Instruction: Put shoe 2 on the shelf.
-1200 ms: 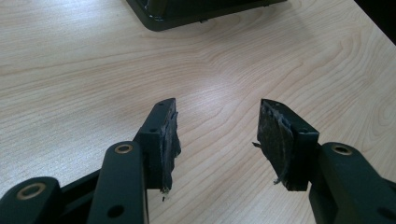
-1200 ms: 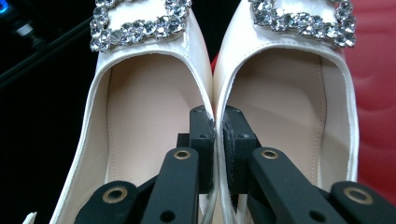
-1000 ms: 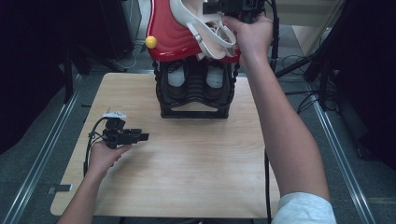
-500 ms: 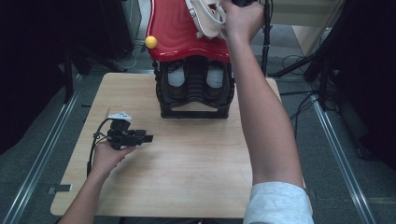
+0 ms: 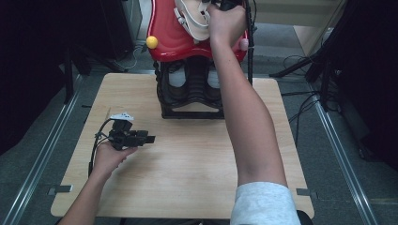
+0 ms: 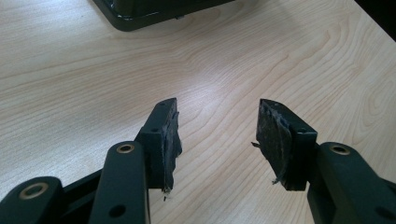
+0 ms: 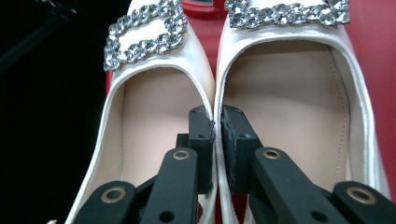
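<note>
Now your right gripper pinches the touching inner walls of both shoes on the red stand at 12 o'clock; keep them level. Your left gripper hangs open, empty, at 9.

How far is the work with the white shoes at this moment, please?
Already done: the right gripper is clamped on the touching inner edges of the pair of white shoes, one jaw inside each. In hand: the pair sits at the red top of the black rack. Left: releasing them. The left gripper waits open over the table.
</note>
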A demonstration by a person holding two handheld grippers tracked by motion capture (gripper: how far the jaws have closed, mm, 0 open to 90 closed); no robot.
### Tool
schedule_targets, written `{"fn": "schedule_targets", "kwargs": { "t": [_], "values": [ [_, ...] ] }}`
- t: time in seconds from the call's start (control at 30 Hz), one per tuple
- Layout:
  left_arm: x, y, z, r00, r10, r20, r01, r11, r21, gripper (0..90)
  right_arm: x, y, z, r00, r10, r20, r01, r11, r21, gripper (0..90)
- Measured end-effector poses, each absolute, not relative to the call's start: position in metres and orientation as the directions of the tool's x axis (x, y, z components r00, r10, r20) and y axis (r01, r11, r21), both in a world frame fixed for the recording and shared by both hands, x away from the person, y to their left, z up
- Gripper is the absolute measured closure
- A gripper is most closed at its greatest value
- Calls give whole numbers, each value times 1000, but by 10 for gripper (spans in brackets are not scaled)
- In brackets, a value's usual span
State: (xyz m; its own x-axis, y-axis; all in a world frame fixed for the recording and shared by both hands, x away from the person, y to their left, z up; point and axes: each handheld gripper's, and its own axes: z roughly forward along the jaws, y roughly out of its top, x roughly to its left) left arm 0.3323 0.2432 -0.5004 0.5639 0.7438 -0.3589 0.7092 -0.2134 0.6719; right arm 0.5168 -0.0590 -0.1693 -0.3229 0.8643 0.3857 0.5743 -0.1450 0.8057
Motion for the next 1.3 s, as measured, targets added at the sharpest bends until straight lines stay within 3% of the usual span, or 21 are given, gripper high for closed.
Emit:
{"fn": "schedule_targets", "kwargs": {
  "t": [0.17, 0.37, 1.1, 1.3],
  "values": [
    [333, 243, -501, 564, 744, -358, 711, -216, 670, 488, 515, -56, -170, -326, 873, 364, 569, -126, 812, 810],
    [334, 241, -504, 563, 746, -355, 715, -224, 663, 488, 516, -59, -169, -401, 839, 368, 571, -86, 816, 741],
    [331, 238, -502, 575, 742, -345, 709, -241, 662, 482, 498, -85, -153, -540, 772, 334, 521, -5, 853, 511],
    [331, 237, -502, 575, 743, -342, 710, -245, 660, 480, 495, -101, -155, -539, 774, 333, 515, -10, 857, 478]
  ]
}}
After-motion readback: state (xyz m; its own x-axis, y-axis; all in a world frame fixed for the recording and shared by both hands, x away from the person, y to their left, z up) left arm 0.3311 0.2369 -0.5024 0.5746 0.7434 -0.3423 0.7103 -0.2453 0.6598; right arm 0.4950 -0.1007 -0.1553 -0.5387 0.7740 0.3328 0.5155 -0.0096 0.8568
